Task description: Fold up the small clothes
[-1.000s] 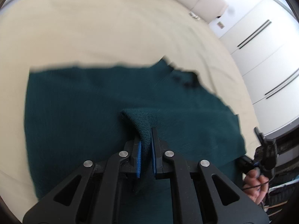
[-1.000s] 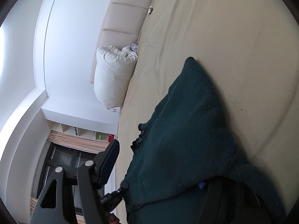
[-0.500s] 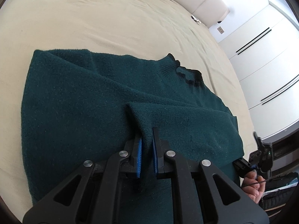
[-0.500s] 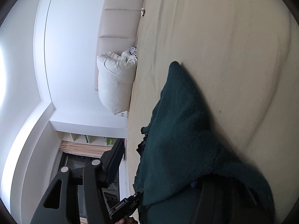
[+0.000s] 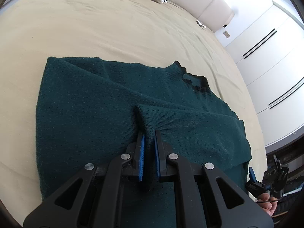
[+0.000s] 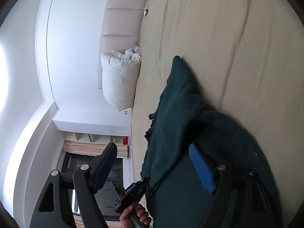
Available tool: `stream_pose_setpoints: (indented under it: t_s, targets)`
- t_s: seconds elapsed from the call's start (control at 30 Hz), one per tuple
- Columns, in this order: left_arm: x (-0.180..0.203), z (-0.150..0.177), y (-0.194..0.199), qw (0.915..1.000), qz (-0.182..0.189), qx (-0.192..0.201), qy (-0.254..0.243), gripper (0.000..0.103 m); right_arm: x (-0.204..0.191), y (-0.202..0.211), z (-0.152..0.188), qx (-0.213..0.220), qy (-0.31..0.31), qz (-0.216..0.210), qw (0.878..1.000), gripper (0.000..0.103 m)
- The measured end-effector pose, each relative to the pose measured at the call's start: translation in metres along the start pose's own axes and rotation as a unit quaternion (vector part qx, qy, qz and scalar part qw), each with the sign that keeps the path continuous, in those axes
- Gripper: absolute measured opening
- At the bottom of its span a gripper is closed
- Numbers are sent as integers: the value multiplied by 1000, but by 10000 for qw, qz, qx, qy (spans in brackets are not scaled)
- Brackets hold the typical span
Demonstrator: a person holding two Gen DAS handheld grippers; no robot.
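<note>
Right tool lets go of the sweater; left tool keeps its pinch on the fold.

Nearest the lens in the left wrist view, the left tool (image 5: 149, 152) is closed tight on a raised ridge of the dark green sweater (image 5: 91, 117), exactly as it was a second ago. The right tool (image 6: 157, 163), a moment back draped in cloth with its far pad buried, now shows that blue pad bare: its jaws are opening, wide, with sweater lying against the outer side of one finger and nothing pressed between the pads. That reads as one side of the fold laid down and released, with the other side not yet set down. Beyond the tools the sweater lies spread on the beige bed (image 5: 114, 24), neckline toward the wardrobe side; a white pillow (image 6: 119, 79) sits at the headboard.
</note>
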State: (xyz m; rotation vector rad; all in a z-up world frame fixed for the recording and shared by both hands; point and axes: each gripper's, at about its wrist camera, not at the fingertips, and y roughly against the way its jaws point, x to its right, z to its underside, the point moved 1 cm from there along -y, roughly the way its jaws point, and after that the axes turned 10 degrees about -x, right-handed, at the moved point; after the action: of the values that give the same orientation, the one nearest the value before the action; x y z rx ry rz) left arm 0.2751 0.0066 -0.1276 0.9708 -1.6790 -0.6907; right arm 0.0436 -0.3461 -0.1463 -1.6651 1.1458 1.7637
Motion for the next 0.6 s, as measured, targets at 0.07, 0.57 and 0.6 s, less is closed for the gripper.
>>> stream_pose_setpoints:
  t_s: [0.07,0.57,0.6]
  targets:
    - [5,2,-1,10000,-31,27,3,9,-4,10,-3,134,0,-58,9999,81]
    - [-2,6,4,9994,-57,251,212,7,-55,-41,-45,32,835,44,9965,81]
    - [-3,6,5,9994,-57,267,221,6,-50,-50,-48,13,795,145,9967,81]
